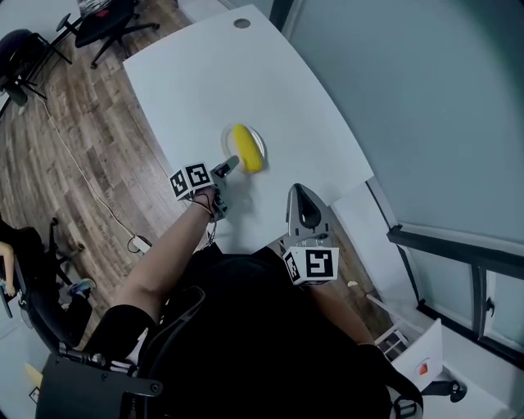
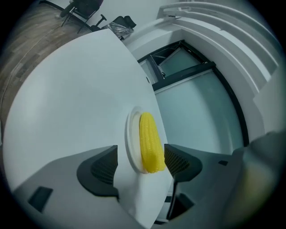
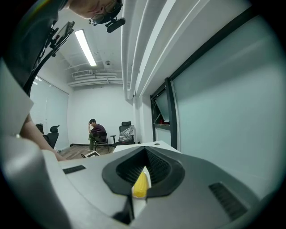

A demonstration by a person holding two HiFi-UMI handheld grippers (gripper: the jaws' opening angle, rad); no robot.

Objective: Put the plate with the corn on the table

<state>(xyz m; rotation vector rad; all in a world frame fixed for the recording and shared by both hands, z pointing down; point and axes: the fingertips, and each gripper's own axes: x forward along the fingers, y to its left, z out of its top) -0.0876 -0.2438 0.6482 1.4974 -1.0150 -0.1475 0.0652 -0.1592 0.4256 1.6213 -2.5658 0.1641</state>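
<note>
A yellow corn cob (image 1: 248, 148) lies on a small white plate (image 1: 227, 139) that rests on the white table (image 1: 205, 74). My left gripper (image 1: 232, 164) is at the plate's near edge. In the left gripper view the left gripper (image 2: 142, 163) is open, its jaws on either side of the plate (image 2: 132, 138) and the corn (image 2: 151, 143); the pads (image 2: 105, 167) do not press on them. My right gripper (image 1: 301, 192) hovers shut over the table's near edge, to the right of the plate. In the right gripper view, the right gripper (image 3: 140, 179) shows a sliver of corn (image 3: 140, 184) beyond its jaws.
The table has a round cable hole (image 1: 241, 23) at its far end. Office chairs (image 1: 106, 20) stand on the wood floor to the left, where a cable (image 1: 90, 180) trails. A glass wall (image 1: 426, 98) runs along the right. A person (image 3: 96, 132) sits on a chair far off.
</note>
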